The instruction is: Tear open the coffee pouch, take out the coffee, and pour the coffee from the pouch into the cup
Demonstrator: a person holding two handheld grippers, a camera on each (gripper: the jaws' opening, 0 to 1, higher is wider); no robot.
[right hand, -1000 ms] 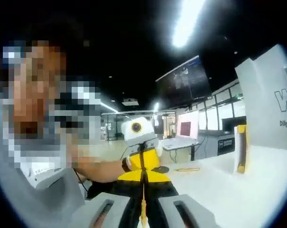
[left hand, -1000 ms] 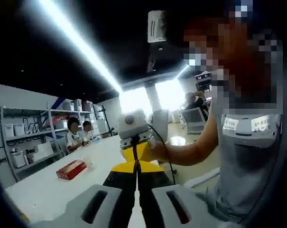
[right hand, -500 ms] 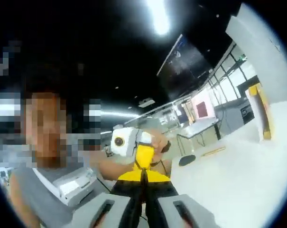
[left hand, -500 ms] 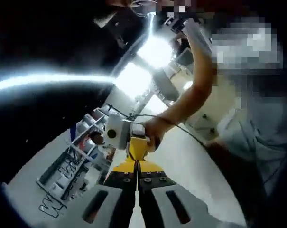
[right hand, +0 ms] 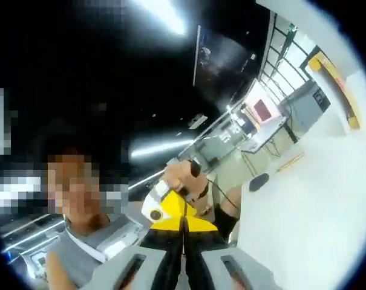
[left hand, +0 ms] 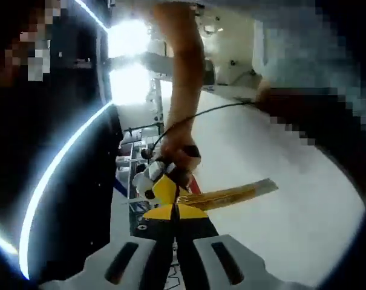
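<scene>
A: What could go wrong from here?

B: I think the risk is a bad tear. Both tools pinch the same coffee pouch (left hand: pixel 228 195). In the left gripper view the left gripper (left hand: pixel 173 232) has its jaws pressed together on one end, and the right gripper (left hand: pixel 161 187) holds the pouch just beyond, at about 12 o'clock from it. The golden strip goes out toward 3 o'clock, in the air above the white table (left hand: pixel 291 199). If the hands twist unevenly, the pouch may rip too wide and the coffee could spill, or the foil may slip from one jaw.

A: And the other camera?

B: In the right gripper view the right gripper (right hand: pixel 184 238) is also closed, and the left gripper (right hand: pixel 170 208) faces it at 12 o'clock. I cannot tell how much pouch lies between them.

A: How many of each thing?

B: Two grippers, one pouch, one table.
</scene>
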